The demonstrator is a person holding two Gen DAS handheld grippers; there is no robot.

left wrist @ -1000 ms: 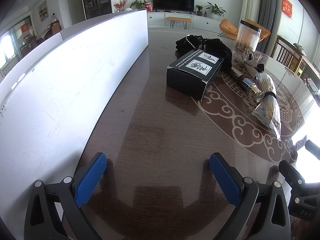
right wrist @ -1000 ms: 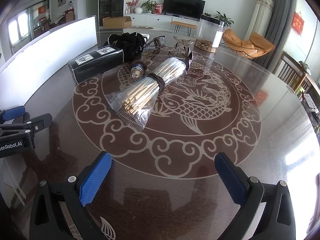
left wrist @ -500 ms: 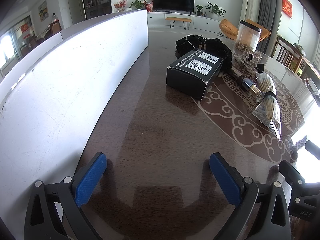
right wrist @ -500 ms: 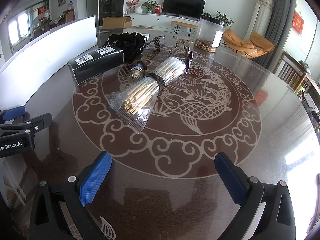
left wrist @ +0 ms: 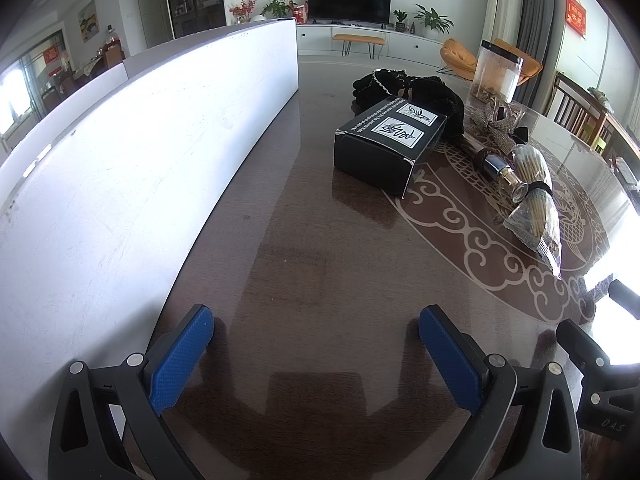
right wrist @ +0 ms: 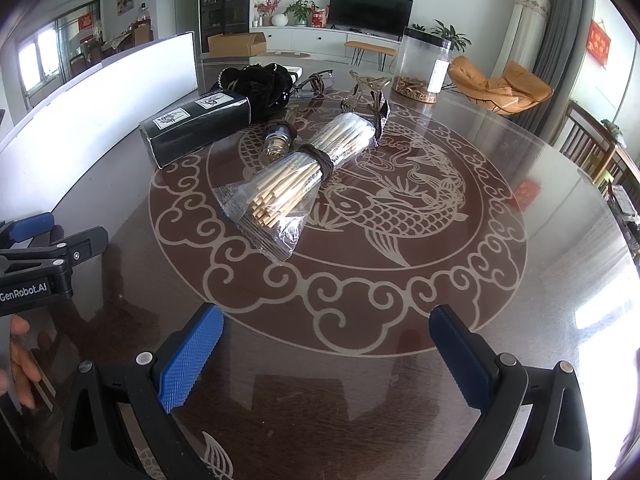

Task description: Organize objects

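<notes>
A bundle of wooden sticks in a clear plastic bag (right wrist: pixel 298 178), tied with a dark band, lies in the middle of the round table; it shows at the right (left wrist: pixel 534 204) in the left wrist view. A black box with white labels (left wrist: pixel 386 148) (right wrist: pixel 196 128) lies left of it. A small glass bottle (right wrist: pixel 276 140) (left wrist: pixel 500 170) rests between them. Behind are a black fabric heap (right wrist: pixel 260 82) (left wrist: pixel 416 90) and a patterned high-heeled shoe (right wrist: pixel 366 98). My left gripper (left wrist: pixel 316 344) is open over bare tabletop. My right gripper (right wrist: pixel 326 344) is open, well short of the bundle.
A long white board (left wrist: pixel 140 152) stands along the left table edge. A clear jar with a black lid (right wrist: pixel 422 64) stands at the far side. The glass-topped table (right wrist: pixel 400 288) bears a fish pattern. Chairs (right wrist: pixel 592 152) stand to the right. A hand (right wrist: pixel 20 364) shows at lower left.
</notes>
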